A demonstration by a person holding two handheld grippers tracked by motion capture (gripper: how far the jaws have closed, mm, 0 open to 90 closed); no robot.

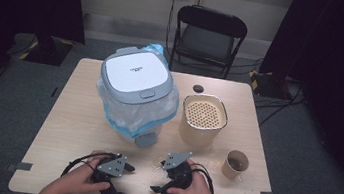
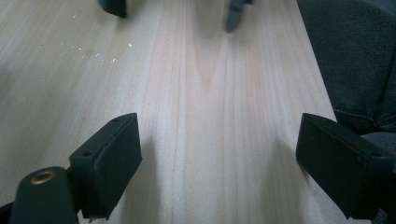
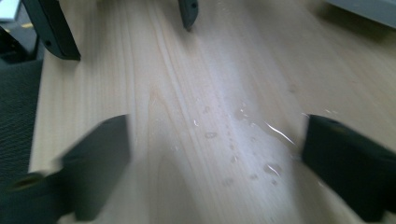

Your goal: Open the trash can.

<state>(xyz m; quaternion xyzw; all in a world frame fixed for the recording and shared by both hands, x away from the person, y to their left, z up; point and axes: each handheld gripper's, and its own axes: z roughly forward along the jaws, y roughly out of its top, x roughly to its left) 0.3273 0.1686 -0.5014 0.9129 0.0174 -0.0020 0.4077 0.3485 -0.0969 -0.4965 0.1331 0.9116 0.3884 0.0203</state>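
From above, I've got both claws parked low at the near edge of the counter (image 1: pixel 82 115), left claw (image 1: pixel 121 181) and right claw (image 1: pixel 162 176) angled toward each other, nothing in either. The bin (image 1: pixel 137 80), lid shut and bag bunched around it, stands well ahead of me at mid-counter, with the beige pot (image 1: pixel 202 118) just to its right and the cup (image 1: pixel 235 164) nearer my right hand. I'd say they sit there so I can reach each without crossing arms.

Left gripper view: the jaws stand wide apart over bare wood, touching nothing; the tips of the right claw (image 2: pixel 175 11) peek in at the top.

Right gripper view: blurred, but the jaws are spread wide too, empty, over water drops (image 3: pixel 233 144) scattered on the wood. Left claw's tips (image 3: pixel 121 23) show up top.
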